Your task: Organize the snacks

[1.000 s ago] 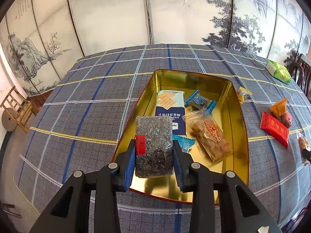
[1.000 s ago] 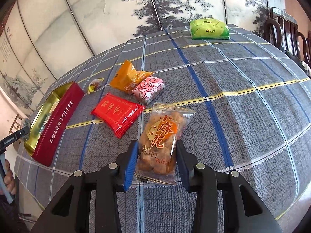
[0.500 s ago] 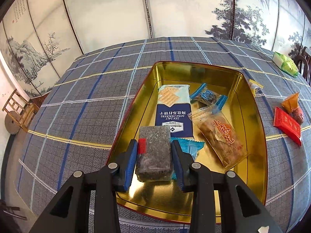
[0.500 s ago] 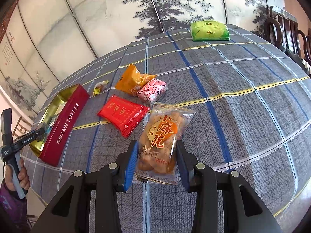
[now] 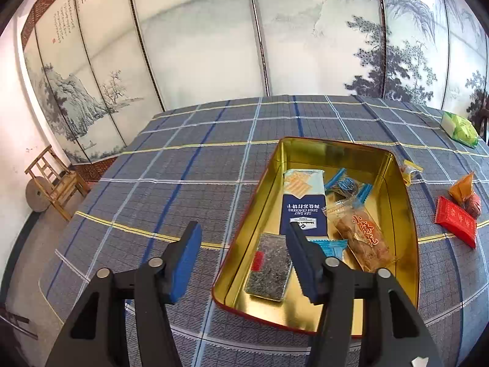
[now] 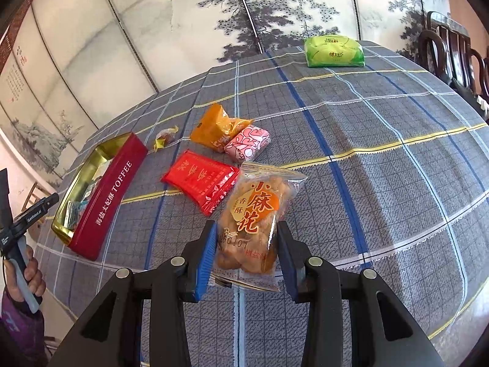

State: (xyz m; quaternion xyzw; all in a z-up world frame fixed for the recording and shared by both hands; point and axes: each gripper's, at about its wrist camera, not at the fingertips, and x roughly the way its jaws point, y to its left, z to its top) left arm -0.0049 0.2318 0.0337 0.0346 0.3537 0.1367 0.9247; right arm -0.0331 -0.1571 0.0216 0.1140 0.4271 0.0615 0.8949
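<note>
The surface (image 5: pixel 183 183) has a blue checked cloth, and the big gold tin (image 5: pixel 400 214) sits on it. A second ago the left gripper (image 5: pixel 241 260) held the dark seed bar (image 5: pixel 270 270) tight. Now its fingers are wide apart and the bar lies flat in the near corner of the tin, so that snack is put away.

Inside the tin there is also a long blue cracker pack (image 5: pixel 304 202), a twisted dough snack bag (image 5: pixel 363 238), a light blue wrapper (image 5: pixel 331 244) and a small blue candy (image 5: pixel 347 185).

The right gripper (image 6: pixel 244 253) has its fingers pressed on another dough snack bag (image 6: pixel 253 217), just above the surface. I think this one goes into the tin next.

More snacks wait on the cloth: a green bag (image 6: pixel 334 52) far away, a red packet (image 6: pixel 201 180), an orange packet (image 6: pixel 217 127), a pink one (image 6: pixel 247 145) and a tiny gold candy (image 6: pixel 165 137)
</note>
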